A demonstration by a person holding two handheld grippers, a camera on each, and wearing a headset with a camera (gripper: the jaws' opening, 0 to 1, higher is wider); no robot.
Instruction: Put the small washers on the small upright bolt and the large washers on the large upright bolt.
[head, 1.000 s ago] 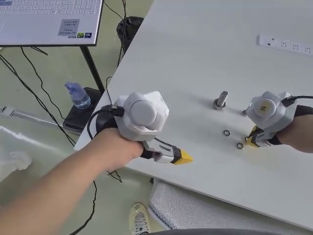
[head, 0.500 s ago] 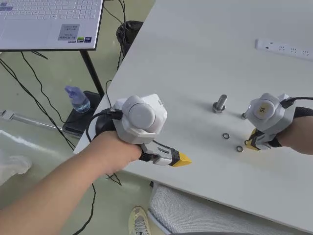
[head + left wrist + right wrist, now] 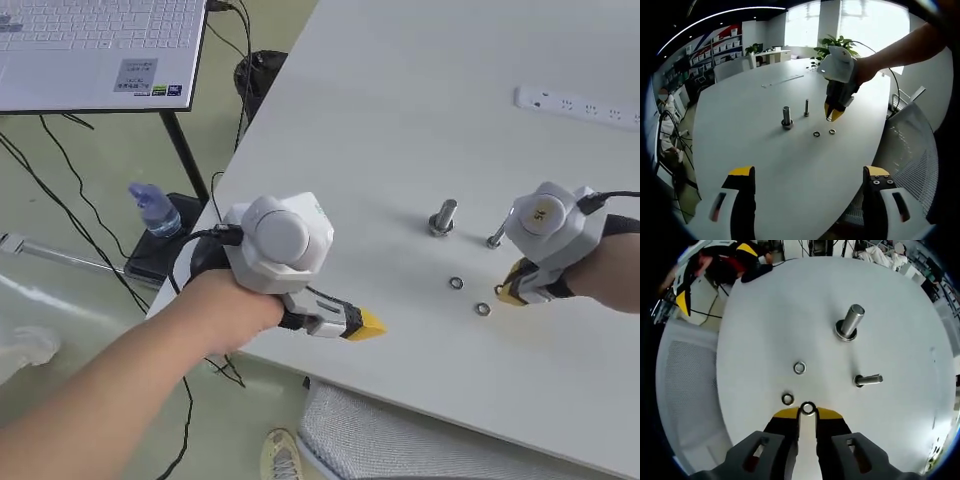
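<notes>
Starting nearest you, your left tongs (image 3: 808,174) hang over the surface's (image 3: 400,120) near edge, jaws wide apart and holding nothing. Your right tongs (image 3: 807,415) are clamped on one washer (image 3: 808,408) at their tips. Just beside them lies the near washer (image 3: 788,399), and a little beyond it the far washer (image 3: 799,367), both flat and loose. Past those stand the small bolt (image 3: 867,380), its shaft bare, and the large bolt (image 3: 850,322). The ring at its base may be a washer or its own head; you cannot tell. By the look of it, you are early in the task: one washer is in hand and two are still to lift.
</notes>
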